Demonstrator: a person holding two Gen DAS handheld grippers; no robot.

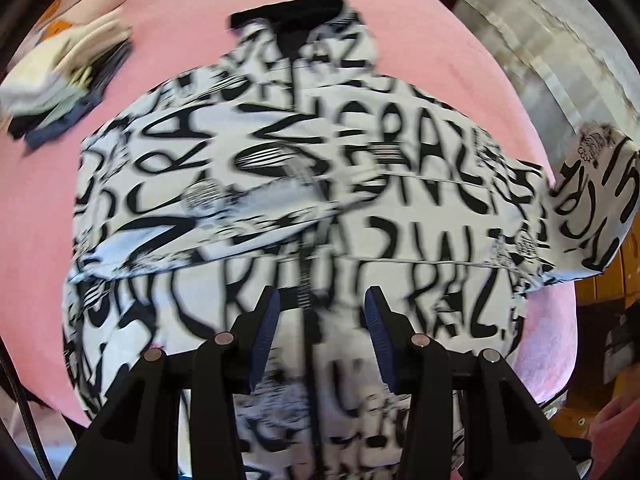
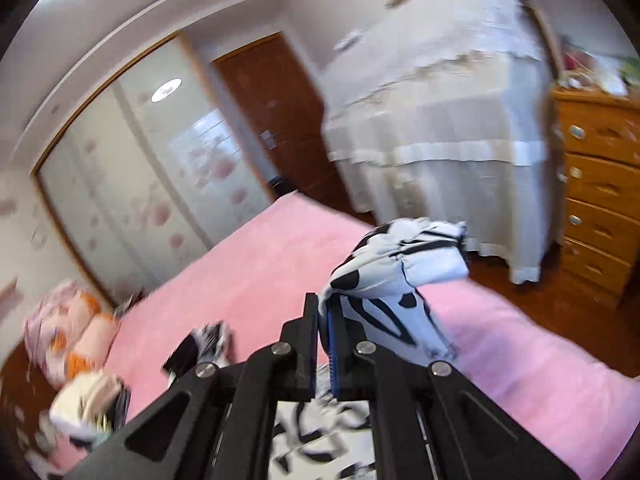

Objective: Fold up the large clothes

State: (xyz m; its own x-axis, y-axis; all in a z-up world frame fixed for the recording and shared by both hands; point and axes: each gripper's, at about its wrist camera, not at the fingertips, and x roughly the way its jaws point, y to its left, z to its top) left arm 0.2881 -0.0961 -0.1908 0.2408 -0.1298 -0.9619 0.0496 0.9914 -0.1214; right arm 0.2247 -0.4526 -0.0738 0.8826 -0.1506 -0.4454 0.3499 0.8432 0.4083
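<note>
your left gripper [image 1: 320,312] hangs over the black-and-white lettered jacket [image 1: 280,168], which lies spread on the pink bed [image 1: 168,28]; its blue pads stand partly apart with nothing pinched between them (the fabric under them is blurred). your right gripper [image 2: 326,320] is clamped on a fold of the jacket's sleeve [image 2: 400,264], lifted above the bed. a stack of folded clothes [image 1: 60,88] sits near the bed's far left corner.

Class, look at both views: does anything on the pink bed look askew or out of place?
Yes. The printed jacket lies spread on the bed, but one sleeve is lifted off it, pinched in the right gripper. The clothes stack at the bed's edge looks uneven.
</note>
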